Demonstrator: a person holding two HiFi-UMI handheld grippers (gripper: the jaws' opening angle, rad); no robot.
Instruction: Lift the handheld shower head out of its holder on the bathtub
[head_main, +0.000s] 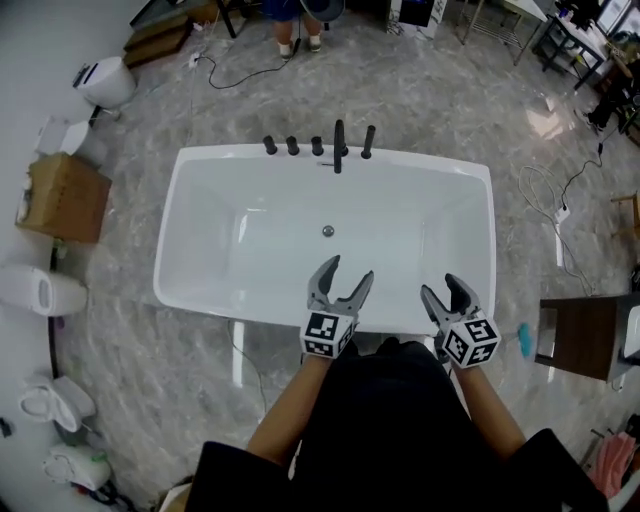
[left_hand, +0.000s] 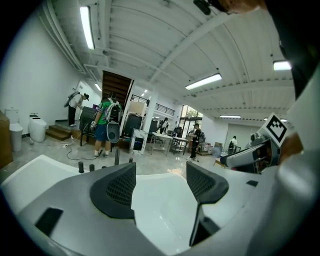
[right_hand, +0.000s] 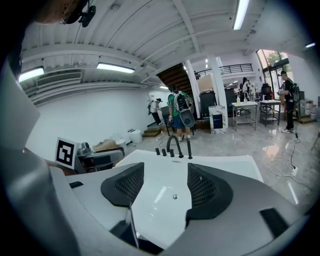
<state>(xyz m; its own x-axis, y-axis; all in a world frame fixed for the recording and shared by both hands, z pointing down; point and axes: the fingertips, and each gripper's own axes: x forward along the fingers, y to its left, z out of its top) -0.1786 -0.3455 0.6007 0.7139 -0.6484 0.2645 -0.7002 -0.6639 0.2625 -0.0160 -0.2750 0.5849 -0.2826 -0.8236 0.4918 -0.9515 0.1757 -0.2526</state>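
A white bathtub lies below me. On its far rim stand black fittings: three knobs, a curved spout, and to the spout's right the upright handheld shower head in its holder. The right gripper view shows the shower head beside the spout. My left gripper hangs open over the tub's near rim, holding nothing. A little to its right, my right gripper is open and empty too. Both are far from the fittings. The tub drain lies between.
A cardboard box and white toilets stand on the left floor. A dark cabinet is at the right. Cables trail on the marble floor. A person stands beyond the tub's far end.
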